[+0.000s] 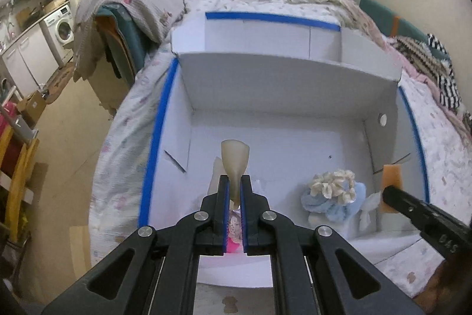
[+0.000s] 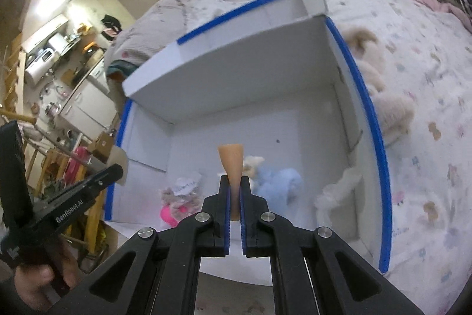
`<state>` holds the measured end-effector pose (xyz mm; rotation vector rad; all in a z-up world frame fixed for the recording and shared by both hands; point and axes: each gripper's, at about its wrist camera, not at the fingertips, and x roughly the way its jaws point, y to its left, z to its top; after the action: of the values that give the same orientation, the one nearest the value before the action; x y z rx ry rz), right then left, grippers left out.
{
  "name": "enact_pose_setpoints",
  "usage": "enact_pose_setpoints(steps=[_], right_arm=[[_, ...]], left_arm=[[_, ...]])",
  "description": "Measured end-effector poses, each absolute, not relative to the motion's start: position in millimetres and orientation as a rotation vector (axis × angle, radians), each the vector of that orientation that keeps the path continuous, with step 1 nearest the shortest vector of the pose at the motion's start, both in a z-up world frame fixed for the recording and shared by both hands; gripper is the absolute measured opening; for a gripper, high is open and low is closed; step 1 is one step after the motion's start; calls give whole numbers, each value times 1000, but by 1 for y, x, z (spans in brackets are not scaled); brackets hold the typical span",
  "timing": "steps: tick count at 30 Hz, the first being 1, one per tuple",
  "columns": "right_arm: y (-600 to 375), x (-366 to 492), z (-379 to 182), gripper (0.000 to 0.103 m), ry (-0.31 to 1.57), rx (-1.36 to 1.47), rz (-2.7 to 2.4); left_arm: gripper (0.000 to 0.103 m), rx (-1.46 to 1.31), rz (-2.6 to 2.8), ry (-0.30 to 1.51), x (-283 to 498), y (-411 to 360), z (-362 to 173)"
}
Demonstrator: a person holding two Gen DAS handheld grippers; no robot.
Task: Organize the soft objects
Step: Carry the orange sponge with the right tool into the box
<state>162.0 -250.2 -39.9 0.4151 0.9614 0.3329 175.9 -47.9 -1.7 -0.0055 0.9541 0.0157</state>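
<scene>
Left gripper [image 1: 234, 182] clenched on grey strip [image 1: 235, 158], right gripper [image 2: 235, 182] clenched on orange strip [image 2: 231, 164]; both over white box [image 1: 265, 78]. Blue plush [image 1: 333, 197] near right inside; pink toy [image 2: 169, 213] near left.

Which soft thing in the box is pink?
The pink plush toy, at the box's near left in the right wrist view, with a paper tag above it. The blue bundle right of it is pale blue with cream trim.
</scene>
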Motion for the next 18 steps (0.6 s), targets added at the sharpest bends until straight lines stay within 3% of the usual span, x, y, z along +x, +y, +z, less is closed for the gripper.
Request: enact_pose_setpoints(steps=[9,12,15,18], right_arm=[[-247,160,-49,7,986,392,307],[-245,158,-43,12,945,368,285],[-245,156,-39,20,917,367,287],[-248,155,-38,48,904,381,279]], left_arm=[[7,-20,39,991,189,-48,-27],[7,0,43,995,190,-48,-29],[8,-9,38,992,189,-46,-28],[24,-33,18,990,188,-43,-25]])
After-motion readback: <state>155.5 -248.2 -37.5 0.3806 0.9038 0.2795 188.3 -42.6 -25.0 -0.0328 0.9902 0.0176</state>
